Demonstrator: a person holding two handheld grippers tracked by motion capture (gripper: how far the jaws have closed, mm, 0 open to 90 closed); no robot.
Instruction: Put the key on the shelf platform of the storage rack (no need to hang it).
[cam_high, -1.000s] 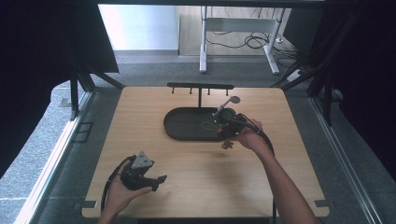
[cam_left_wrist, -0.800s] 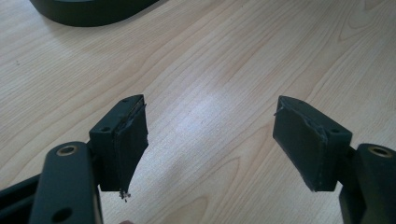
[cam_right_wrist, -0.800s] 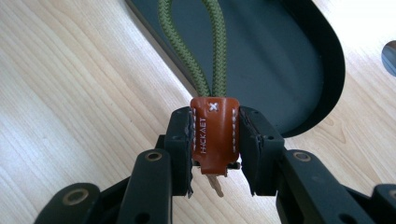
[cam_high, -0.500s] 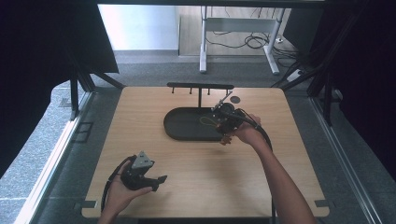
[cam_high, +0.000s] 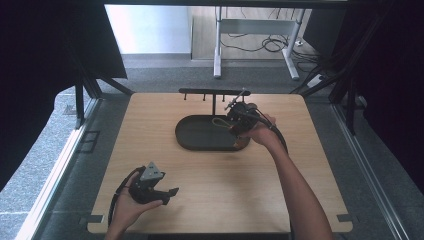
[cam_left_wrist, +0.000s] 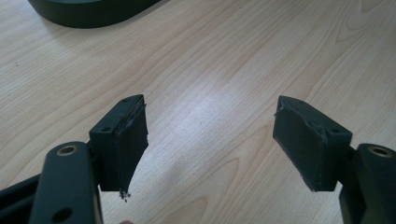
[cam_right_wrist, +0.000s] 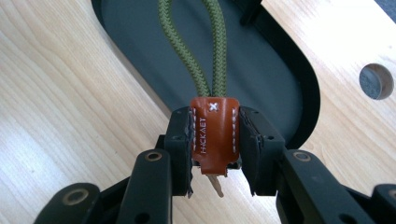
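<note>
Right gripper view: right hand-held gripper (cam_right_wrist: 215, 154) is clamping a leather-tabbed cord loop (cam_right_wrist: 214, 135) above the dark tray (cam_right_wrist: 261, 70); left hand-held gripper (cam_left_wrist: 210, 140) is idling open. Lifting steadily should carry the loop toward the hook rack (cam_high: 215, 93).

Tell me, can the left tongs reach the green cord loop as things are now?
Probably yes: the left tongs stand open over bare table, nothing between. But the right tongs already clamp the cord loop's leather tab.
</note>
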